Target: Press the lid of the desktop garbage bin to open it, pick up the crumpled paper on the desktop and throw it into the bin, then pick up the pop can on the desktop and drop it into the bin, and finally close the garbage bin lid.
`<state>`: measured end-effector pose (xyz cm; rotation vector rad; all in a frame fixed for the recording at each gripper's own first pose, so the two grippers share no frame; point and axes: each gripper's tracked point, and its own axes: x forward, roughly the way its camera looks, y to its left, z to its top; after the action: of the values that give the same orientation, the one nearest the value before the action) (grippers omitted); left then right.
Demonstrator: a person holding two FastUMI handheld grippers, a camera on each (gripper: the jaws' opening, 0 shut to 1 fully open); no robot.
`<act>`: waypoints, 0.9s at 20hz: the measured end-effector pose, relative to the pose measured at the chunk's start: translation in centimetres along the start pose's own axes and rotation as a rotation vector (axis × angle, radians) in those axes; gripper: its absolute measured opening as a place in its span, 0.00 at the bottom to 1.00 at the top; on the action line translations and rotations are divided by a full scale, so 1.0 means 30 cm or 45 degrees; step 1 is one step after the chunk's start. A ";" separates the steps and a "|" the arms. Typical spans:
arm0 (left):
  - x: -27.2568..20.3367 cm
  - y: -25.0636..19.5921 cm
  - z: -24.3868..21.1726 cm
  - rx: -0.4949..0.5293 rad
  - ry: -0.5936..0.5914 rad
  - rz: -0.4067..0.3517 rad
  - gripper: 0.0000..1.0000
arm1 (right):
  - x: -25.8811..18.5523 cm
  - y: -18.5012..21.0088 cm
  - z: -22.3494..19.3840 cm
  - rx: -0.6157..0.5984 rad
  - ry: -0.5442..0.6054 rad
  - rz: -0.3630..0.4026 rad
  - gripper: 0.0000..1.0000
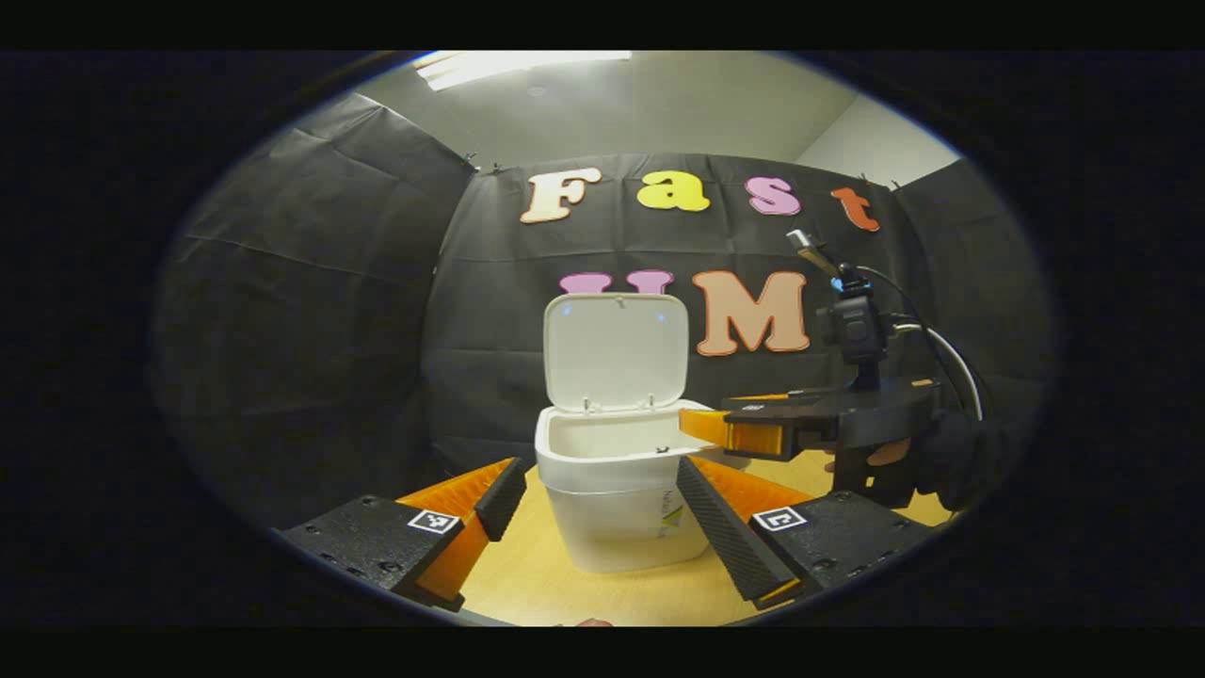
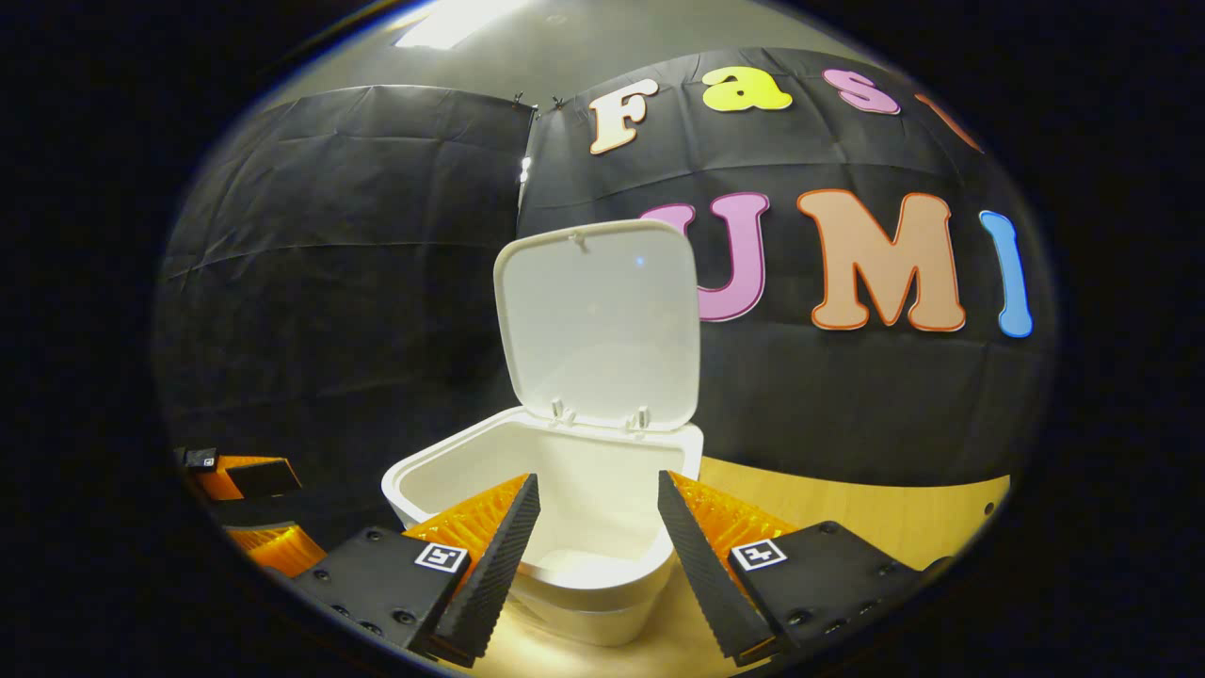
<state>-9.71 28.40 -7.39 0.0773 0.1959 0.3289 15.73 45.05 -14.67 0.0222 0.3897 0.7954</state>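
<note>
The left gripper (image 1: 595,499) has its fingers spread wide with nothing between them; it sits low in front of the garbage bin (image 1: 617,490), whose white body stands in the gap between the two fingers without touching either. The right gripper (image 2: 597,546) is likewise released, its fingers parted and holding nothing; it hangs just above the bin's open mouth, looking down into the white hollow. In the left gripper view the right gripper (image 1: 715,433) reaches in from the bin's right side, its fingertips over the rim; a gloved hand (image 1: 951,457) grips it from behind, and a small camera (image 1: 852,330) with trailing cables stands on top of it. The lid (image 1: 617,350) is raised nearly upright on its hinges at the back of the bin, its pale underside facing forward. The bin rests on a light wooden desktop (image 1: 546,584); the inside of the bin looks pale and bright, though what lies at the bottom cannot be made out. At the far left of the bin, in the right gripper view, part of the left gripper (image 2: 240,480) peeks in low.
</note>
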 end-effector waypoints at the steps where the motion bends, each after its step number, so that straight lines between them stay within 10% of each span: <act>1: 0.003 -0.036 0.004 -0.004 -0.003 -0.028 0.96 | -0.050 -0.032 0.036 -0.015 -0.052 -0.031 0.87; 7: 0.023 -0.364 -0.021 -0.046 -0.002 -0.263 0.94 | -0.566 -0.412 0.261 -0.127 -0.387 -0.390 0.95; 18: 0.006 -0.969 -0.270 -0.043 0.100 -0.545 0.94 | -1.407 -1.004 0.053 0.024 -0.365 -0.988 0.96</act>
<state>-2.10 1.37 -18.46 -0.0118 0.2785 -0.0918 10.40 -5.47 -4.13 0.0014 0.1090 0.0167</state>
